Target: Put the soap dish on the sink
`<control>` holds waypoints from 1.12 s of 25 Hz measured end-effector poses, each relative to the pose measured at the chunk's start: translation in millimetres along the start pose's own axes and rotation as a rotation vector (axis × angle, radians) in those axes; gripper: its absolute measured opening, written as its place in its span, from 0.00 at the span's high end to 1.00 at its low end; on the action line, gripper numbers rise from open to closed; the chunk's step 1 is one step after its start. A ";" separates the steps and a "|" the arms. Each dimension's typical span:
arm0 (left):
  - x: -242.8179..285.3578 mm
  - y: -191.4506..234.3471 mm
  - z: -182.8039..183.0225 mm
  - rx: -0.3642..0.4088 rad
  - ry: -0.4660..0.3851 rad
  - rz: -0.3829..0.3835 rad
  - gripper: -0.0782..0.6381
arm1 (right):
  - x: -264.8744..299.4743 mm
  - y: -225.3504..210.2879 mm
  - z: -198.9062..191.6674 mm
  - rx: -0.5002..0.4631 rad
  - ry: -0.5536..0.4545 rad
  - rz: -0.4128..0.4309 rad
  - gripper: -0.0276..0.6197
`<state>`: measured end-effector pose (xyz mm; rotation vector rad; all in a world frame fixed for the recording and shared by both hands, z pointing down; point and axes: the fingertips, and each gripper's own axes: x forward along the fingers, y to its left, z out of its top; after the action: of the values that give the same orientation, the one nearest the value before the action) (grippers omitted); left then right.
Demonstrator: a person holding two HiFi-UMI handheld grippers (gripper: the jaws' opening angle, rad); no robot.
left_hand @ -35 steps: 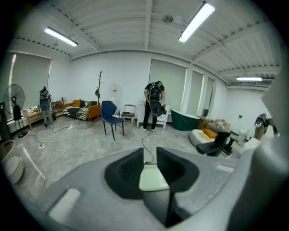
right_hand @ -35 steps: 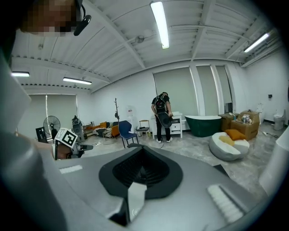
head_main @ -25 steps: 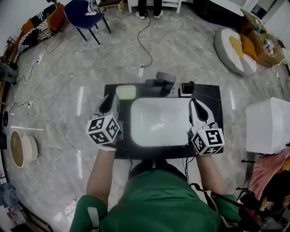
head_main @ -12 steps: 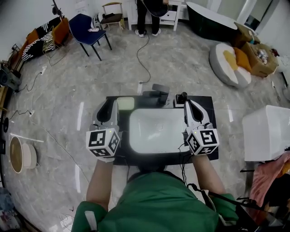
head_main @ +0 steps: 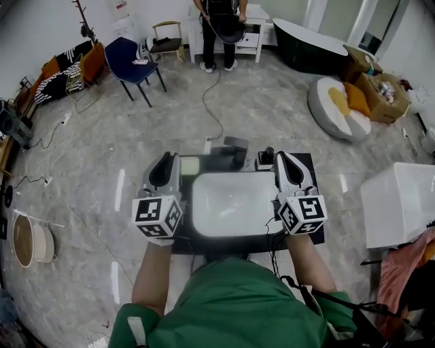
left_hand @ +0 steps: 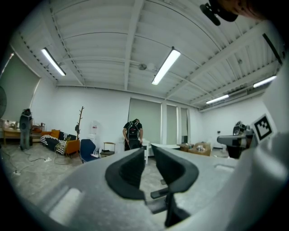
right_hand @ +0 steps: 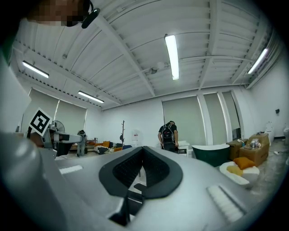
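Note:
The white sink sits in a black table right in front of me. A pale green soap dish lies on the table at the sink's back left corner. My left gripper hovers at the sink's left side, just left of the dish, its jaws a narrow gap apart and empty. My right gripper is held at the sink's right side with its tips touching and nothing in them. Both gripper views look level across the room and show neither dish nor sink.
A dark grey faucet stands behind the sink, with a small dark object to its right. A cable runs over the marble floor behind the table. A white box stands to the right. A person stands far back.
The head view has pulled back and tilted up, showing more of the room. Both grippers stay beside the sink, drifting slightly forward; their jaws look unchanged.

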<state>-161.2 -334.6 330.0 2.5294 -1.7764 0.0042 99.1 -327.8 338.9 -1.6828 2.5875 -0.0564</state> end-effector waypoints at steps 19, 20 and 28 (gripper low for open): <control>-0.5 4.6 7.9 0.006 -0.012 0.011 0.80 | 14.6 6.7 8.0 0.022 -0.028 0.036 0.96; 0.2 4.3 7.1 0.005 -0.009 0.009 0.80 | 15.0 6.3 7.7 0.023 -0.026 0.034 0.96; 10.3 2.1 0.4 -0.005 0.012 -0.005 0.80 | 18.9 1.0 4.6 0.029 -0.028 0.032 0.96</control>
<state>-159.6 -345.0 330.0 2.5255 -1.7634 0.0142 90.8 -344.7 333.7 -1.6208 2.5800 -0.0679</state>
